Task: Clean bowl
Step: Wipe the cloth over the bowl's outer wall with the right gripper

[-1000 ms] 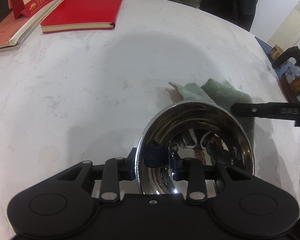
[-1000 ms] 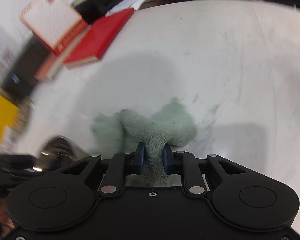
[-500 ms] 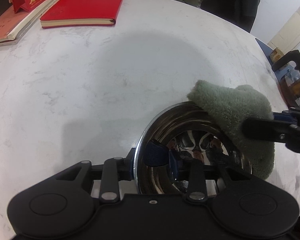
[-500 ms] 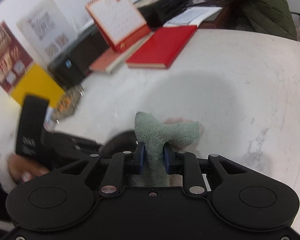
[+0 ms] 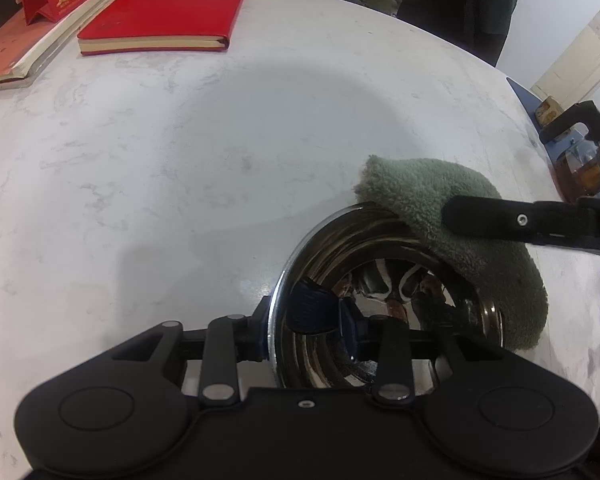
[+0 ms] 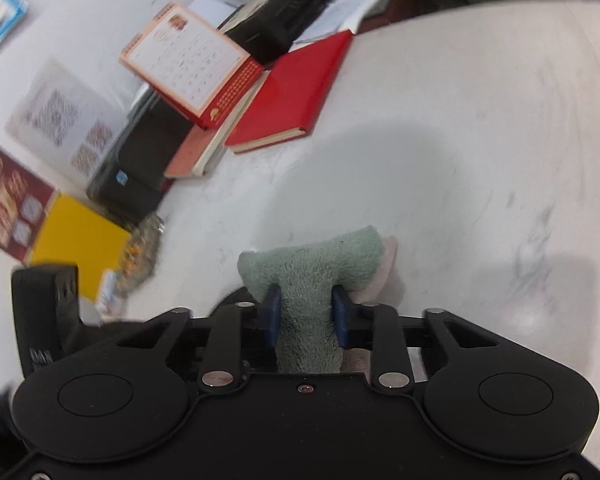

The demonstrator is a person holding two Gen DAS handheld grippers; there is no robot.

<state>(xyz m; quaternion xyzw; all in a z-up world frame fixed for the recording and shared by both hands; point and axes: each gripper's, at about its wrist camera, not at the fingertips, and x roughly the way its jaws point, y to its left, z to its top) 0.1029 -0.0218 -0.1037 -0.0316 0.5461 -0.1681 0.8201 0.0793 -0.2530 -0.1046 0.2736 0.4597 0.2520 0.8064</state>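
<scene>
Left gripper fingers clamped on bowl near rim; right gripper fingers squeezing green cloth over far rim.

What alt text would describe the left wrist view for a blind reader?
The left tongs grip the rim of a shiny round steel bowl on a white marble table. The right tongs hold a green fleece cloth over its far rim.

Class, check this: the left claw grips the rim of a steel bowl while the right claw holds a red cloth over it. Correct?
Not quite. The cloth in the right claw is green, as both wrist views show. The left claw does grip the steel bowl by its rim.
</scene>
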